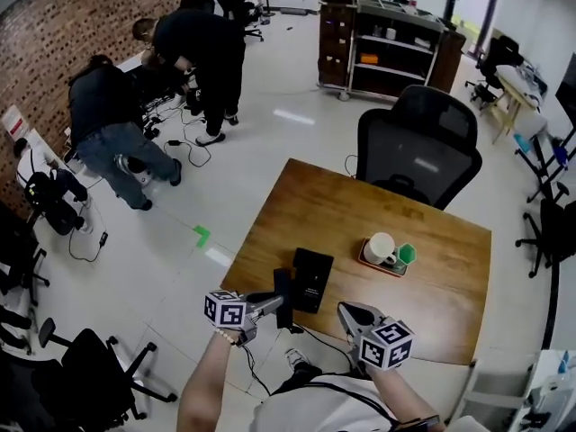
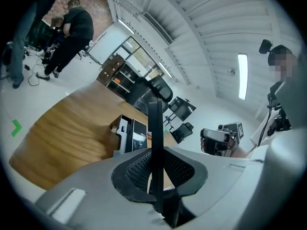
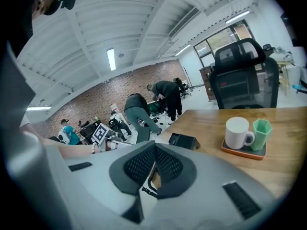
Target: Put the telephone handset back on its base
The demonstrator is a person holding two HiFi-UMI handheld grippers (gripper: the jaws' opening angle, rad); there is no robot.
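Left hand-held gripper (image 1: 273, 305) clamped on telephone handset (image 2: 155, 123), just beside base (image 1: 313, 277) on worktop (image 1: 414, 309). Right hand-held gripper (image 3: 154, 150) jaws together, empty.

The base (image 1: 312, 279) sits on the surface (image 1: 360, 205) near its front edge, left of centre. The handset (image 1: 283, 282) stands just beside the base's left side, between the jaws of the left gripper (image 1: 275, 304), which reaches in from the left. The right gripper (image 1: 346, 310) is over the front edge, right of the base. Further right and a little behind lies a tray (image 1: 364, 261) with a mug (image 1: 379, 247) on it and a cup (image 1: 406, 254) at the mug's right. A chair (image 1: 418, 147) stands behind the surface, a shelf unit (image 1: 387, 43) beyond it. Two people (image 1: 202, 52) stand on the floor (image 1: 270, 106) far left.
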